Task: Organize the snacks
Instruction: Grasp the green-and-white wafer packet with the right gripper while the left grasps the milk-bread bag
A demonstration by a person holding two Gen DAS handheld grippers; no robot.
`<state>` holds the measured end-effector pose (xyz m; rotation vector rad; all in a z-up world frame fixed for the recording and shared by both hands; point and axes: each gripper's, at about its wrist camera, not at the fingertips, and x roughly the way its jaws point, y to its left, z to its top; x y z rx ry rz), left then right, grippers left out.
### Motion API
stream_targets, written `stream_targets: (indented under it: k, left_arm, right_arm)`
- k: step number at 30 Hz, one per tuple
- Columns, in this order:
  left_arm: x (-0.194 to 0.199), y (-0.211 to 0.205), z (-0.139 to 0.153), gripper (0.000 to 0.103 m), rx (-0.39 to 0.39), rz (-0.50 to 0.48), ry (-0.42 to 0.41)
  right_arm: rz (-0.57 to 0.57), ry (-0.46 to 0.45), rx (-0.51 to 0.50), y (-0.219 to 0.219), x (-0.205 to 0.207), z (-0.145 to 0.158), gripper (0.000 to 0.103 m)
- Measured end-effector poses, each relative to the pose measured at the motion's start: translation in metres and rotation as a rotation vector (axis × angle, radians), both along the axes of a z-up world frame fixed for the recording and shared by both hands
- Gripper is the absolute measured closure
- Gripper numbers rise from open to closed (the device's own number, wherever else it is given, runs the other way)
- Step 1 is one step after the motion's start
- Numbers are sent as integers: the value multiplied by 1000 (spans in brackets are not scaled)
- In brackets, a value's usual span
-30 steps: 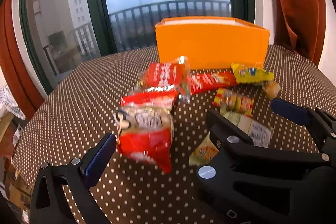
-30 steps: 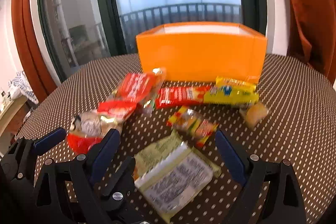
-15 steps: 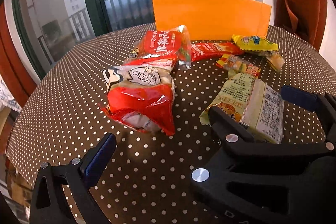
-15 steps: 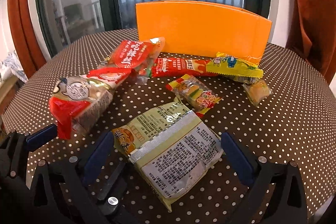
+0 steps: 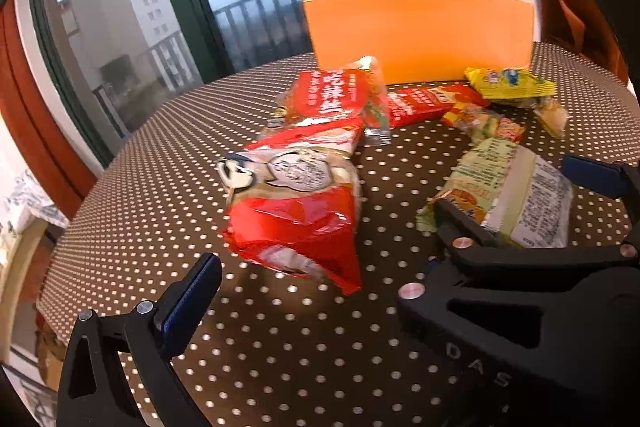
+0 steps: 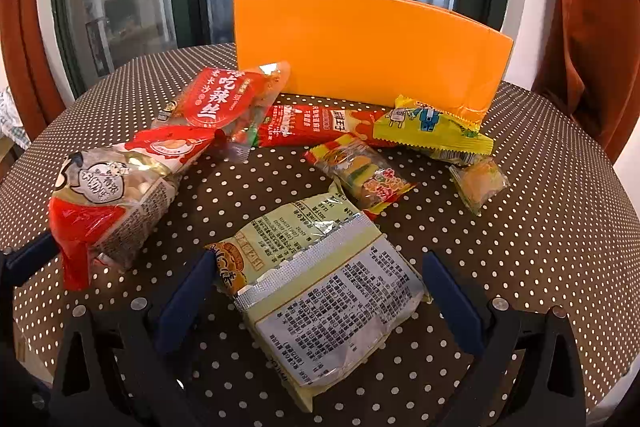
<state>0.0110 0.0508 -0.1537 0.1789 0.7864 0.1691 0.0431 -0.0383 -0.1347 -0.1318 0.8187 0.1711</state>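
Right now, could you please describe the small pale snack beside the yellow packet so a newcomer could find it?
Start at the tall orange box at the table's back. Below its right corner lies the yellow crinkled packet; just right of it sits a small clear-wrapped pale pastry, the only unprinted wrapper.

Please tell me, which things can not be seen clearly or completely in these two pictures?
- Inside of the orange rectangular box: both views show only its front wall.
- Left gripper, left wrist view: its right finger is not identifiable behind the black right gripper body.
- Pale green foil snack packet: near corner covered by that gripper.
- Long red snack packet, right wrist view: ends under the neighbouring packets.
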Motion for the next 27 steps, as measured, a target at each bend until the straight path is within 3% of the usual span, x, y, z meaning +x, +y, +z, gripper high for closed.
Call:
stream_targets:
  k: [7,9,11,21,22,24,27]
  left_arm:
    - [10,19,2,1,-2,62,7]
    - [13,20,3,1,-4,58,1]
    - [17,20,3,1,20,52,-9]
    - [40,24,6,2,15,27,-12]
    - [44,23,5,3,3,29,-7]
    - [48,26,3,18,-39,27,7]
    - [48,27,1,28,-65,40,9]
  right_arm:
    - [21,74,14,1,10,-1,3]
    - [31,78,38,2,11,1,14]
    - [41,83,47,3,12,2,17]
    - [30,87,102,6,23,9,20]
    - [29,86,102,7,24,9,20]
    - [33,79,100,9,24,11,20]
    - [48,73,93,13,23,13,20]
